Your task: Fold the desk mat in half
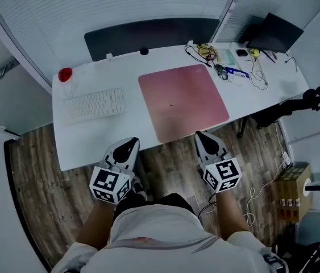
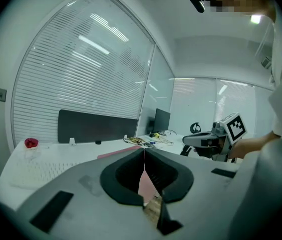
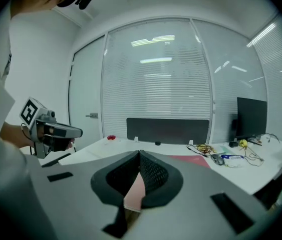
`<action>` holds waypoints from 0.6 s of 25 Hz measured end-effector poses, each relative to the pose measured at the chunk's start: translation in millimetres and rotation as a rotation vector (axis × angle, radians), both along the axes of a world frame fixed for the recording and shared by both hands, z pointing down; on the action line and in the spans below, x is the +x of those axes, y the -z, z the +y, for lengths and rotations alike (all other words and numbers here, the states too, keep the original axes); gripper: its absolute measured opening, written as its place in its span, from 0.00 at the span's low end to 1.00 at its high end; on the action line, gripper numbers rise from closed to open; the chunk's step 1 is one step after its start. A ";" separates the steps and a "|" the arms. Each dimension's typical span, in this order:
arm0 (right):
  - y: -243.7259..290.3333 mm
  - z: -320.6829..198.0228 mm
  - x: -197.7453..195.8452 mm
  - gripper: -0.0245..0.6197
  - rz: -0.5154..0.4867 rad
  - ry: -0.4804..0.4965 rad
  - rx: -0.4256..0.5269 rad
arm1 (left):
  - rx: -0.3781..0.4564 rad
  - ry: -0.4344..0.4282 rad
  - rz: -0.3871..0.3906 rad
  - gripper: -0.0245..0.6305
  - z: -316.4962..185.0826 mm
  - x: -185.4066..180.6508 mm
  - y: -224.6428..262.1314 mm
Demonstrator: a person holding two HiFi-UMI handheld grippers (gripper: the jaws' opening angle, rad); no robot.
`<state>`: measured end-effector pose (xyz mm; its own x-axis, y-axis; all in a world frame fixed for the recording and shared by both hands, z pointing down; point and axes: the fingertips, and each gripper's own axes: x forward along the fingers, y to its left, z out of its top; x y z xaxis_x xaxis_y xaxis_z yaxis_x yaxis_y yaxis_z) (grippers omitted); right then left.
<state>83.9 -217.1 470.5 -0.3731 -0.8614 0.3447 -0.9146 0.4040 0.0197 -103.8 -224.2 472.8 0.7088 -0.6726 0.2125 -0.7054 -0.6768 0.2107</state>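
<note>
The pink desk mat [image 1: 182, 101] is laid flat and unfolded on the white worktop [image 1: 86, 141], ahead of both sets of fingers, with its near edge close to the worktop's front edge. The fold is judged not yet begun.

The fingers of the left gripper [image 1: 127, 148] are pressed together with nothing between them. The fingers of the right gripper [image 1: 206, 140] are likewise closed and empty. Both are held level at the worktop's front edge, apparently so that the mat's near corners can be approached. The near right corner lies just ahead of the right fingers. The near left corner lies ahead and to the right of the left fingers.

A keyboard [image 1: 96, 103] is set ahead of the left fingers, beside the mat and apart from it.
</note>
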 end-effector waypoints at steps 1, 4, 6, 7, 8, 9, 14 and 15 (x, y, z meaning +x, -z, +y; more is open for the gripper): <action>-5.0 -6.3 -8.0 0.12 0.009 0.007 -0.011 | -0.007 0.002 0.002 0.06 -6.7 -6.0 -4.2; -19.6 -20.7 -21.0 0.12 0.012 0.009 -0.044 | -0.031 0.007 0.009 0.06 -20.0 -17.5 -17.3; -28.4 -29.4 -25.0 0.12 0.007 0.015 -0.066 | -0.045 0.017 0.006 0.06 -26.1 -22.9 -23.2; -32.7 -34.7 -26.5 0.12 0.008 0.021 -0.077 | -0.050 0.027 0.005 0.06 -30.0 -25.3 -24.5; -37.9 -40.1 -27.7 0.12 0.013 0.027 -0.091 | -0.053 0.040 0.004 0.06 -33.9 -27.7 -25.1; -45.0 -44.8 -28.9 0.12 0.020 0.033 -0.113 | -0.056 0.055 0.002 0.06 -37.1 -29.8 -25.7; -103.2 -49.1 -44.4 0.33 0.077 0.165 -0.305 | -0.085 0.107 -0.013 0.06 -40.8 -22.9 -30.9; -117.2 -48.2 -46.4 0.35 0.093 0.188 -0.337 | -0.090 0.113 -0.017 0.06 -39.9 -18.2 -32.1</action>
<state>37.4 -265.4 587.7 -0.4672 -0.6136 0.6366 -0.8246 0.5622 -0.0632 -122.0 -264.0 504.9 0.6258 -0.7254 0.2867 -0.7798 -0.5723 0.2540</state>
